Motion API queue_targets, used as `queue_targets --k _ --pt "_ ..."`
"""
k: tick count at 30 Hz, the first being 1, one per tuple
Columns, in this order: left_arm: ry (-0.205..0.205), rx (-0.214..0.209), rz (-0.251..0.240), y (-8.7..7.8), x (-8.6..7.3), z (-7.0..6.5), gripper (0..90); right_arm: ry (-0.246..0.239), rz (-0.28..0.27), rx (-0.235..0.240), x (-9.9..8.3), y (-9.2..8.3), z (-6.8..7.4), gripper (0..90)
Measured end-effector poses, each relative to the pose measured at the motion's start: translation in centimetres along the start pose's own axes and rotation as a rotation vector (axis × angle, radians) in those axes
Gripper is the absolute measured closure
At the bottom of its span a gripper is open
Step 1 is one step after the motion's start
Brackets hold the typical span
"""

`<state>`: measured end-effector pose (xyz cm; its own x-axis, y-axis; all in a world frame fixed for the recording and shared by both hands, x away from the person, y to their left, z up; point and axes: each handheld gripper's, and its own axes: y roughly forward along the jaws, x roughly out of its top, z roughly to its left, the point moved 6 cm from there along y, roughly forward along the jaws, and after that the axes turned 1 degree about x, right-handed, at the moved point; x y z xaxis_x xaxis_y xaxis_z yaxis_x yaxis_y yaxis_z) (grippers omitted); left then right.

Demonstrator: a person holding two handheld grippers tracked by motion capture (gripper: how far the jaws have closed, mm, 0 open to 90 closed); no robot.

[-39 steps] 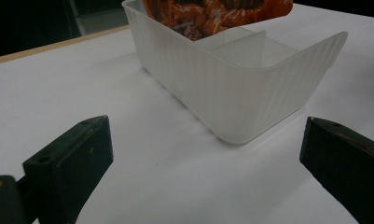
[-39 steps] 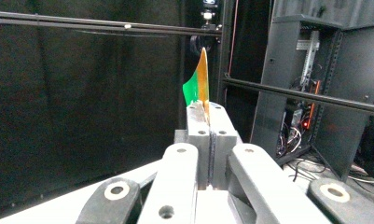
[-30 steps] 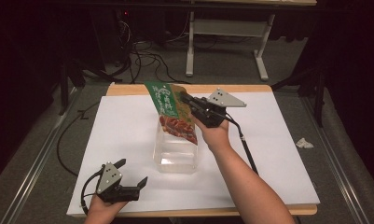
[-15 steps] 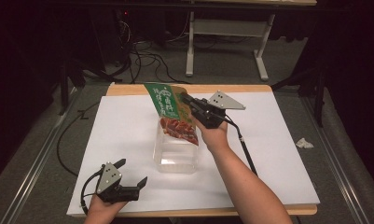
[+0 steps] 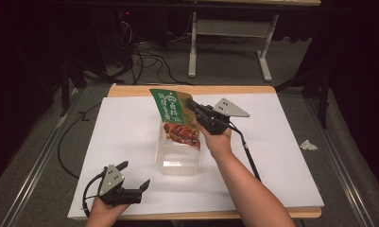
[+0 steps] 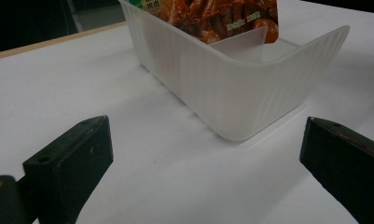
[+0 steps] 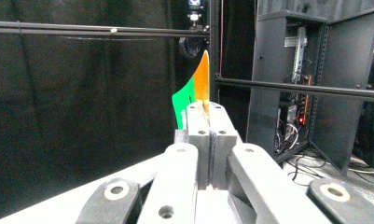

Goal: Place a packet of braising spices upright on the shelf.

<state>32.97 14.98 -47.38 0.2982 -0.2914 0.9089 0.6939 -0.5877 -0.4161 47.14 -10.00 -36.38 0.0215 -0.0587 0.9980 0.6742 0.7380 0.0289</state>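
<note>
The right gripper (image 5: 193, 108) has its jaws clamped flat together on the upper edge of a snack pouch (image 5: 174, 118), a green-topped packet printed with reddish-brown food; in the right gripper view the jaws (image 7: 206, 122) press on the pouch's thin edge (image 7: 197, 88), which stands up just beyond the tips as a green and orange sliver. The pouch hangs below and slightly to the left of those jaws, tilted, with its lower end inside a clear plastic container (image 5: 177, 155) that sits on the white table sheet (image 5: 121, 137) directly beneath the gripper. The left gripper (image 5: 133, 179) rests low near the front edge of the sheet, its jaws spread wide with nothing between them. Seen from the left gripper view, the ribbed translucent container (image 6: 231, 88) stands ahead of the open jaws, near but apart from them, and the pouch's printed lower part (image 6: 212, 18) shows over its far rim, dipping inside the wall. A crumpled scrap of paper (image 5: 308, 144) lies off the table, well to the right of the right gripper.
</note>
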Motion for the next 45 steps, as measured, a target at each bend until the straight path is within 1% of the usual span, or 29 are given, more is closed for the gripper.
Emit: queue_targets --k 6,11,13,16,18,21,25,26,27,29,30,31,32,33,34,38,39,40,42,43,44,45 --pt "-0.001 0.0 -0.002 -0.1 0.0 0.0 2.9 -0.027 0.019 -0.011 -0.6 -0.7 0.0 90.0" --pt "0.0 0.0 -0.001 -0.1 0.0 -0.1 2.9 -0.026 0.031 -0.022 -1.2 -1.5 0.0 90.0" --pt "0.002 0.0 0.0 -0.1 0.0 -0.1 2.9 -0.034 0.039 -0.029 -1.4 -1.8 -0.1 90.0" --pt "0.008 0.001 0.001 -0.2 0.0 -0.1 2.9 -0.029 0.051 -0.036 -1.6 -2.3 -0.1 90.0" --pt "0.002 0.0 0.003 -0.1 0.0 -0.1 2.9 -0.038 0.056 -0.032 -1.5 -2.4 0.0 90.0" --pt "0.002 0.0 0.003 -0.1 0.0 -0.1 2.9 -0.037 0.07 -0.036 -1.6 -2.5 0.2 90.0" --pt "0.006 -0.002 0.003 -0.2 0.0 -0.2 2.9 -0.038 0.078 -0.044 -1.4 -2.3 0.0 89.0" --pt "0.005 -0.002 0.004 -0.2 0.0 -0.2 2.9 -0.032 0.09 -0.044 -1.4 -2.3 0.0 85.3" --pt "0.006 0.0 0.003 -0.2 0.0 -0.1 2.9 -0.017 0.106 -0.04 -1.5 -2.3 0.0 79.0" --pt "0.003 -0.001 0.002 -0.2 0.0 -0.1 2.9 -0.02 0.142 -0.032 -1.6 -2.3 -0.1 65.6" --pt "0.002 -0.002 0.003 -0.2 -0.1 0.0 2.9 -0.013 0.167 -0.029 -1.8 -2.3 -0.2 59.5" --pt "0.002 -0.002 0.003 -0.2 -0.1 0.0 2.9 -0.013 0.167 -0.029 -1.8 -2.3 -0.2 59.5" --pt "0.002 -0.003 0.003 -0.2 -0.1 0.0 2.9 -0.011 0.183 -0.025 -1.9 -2.4 -0.3 54.2" --pt "0.004 -0.004 0.003 -0.3 -0.1 0.0 2.9 0.006 0.217 -0.022 -2.2 -2.8 -0.5 46.1" --pt "0.006 -0.004 0.003 -0.3 0.0 0.0 2.9 0.007 0.226 -0.023 -2.2 -3.0 -0.7 42.5" --pt "0.006 -0.004 0.003 -0.3 0.0 -0.1 2.9 0.012 0.243 -0.031 -2.2 -4.1 -1.2 31.8" --pt "0.006 -0.005 0.004 -0.3 0.0 -0.1 2.9 0.012 0.243 -0.031 -2.2 -4.1 -1.2 31.8" --pt "0.005 -0.004 0.009 -0.2 -0.1 0.0 2.9 0.005 0.242 -0.056 -2.2 -4.6 -1.4 25.5" --pt "0.003 -0.003 0.011 -0.2 -0.1 0.0 2.9 0.002 0.246 -0.057 -2.1 -5.3 -1.5 22.5" --pt "0.003 -0.003 0.011 -0.2 -0.1 0.0 2.9 0.002 0.246 -0.057 -2.1 -5.3 -1.5 22.5" --pt "0.003 -0.001 0.011 -0.2 -0.1 0.0 2.9 0.008 0.254 -0.063 -2.1 -5.9 -1.6 20.0" --pt "0.003 -0.001 0.011 -0.2 -0.1 0.0 2.9 0.008 0.253 -0.062 -2.2 -6.3 -1.6 19.4"
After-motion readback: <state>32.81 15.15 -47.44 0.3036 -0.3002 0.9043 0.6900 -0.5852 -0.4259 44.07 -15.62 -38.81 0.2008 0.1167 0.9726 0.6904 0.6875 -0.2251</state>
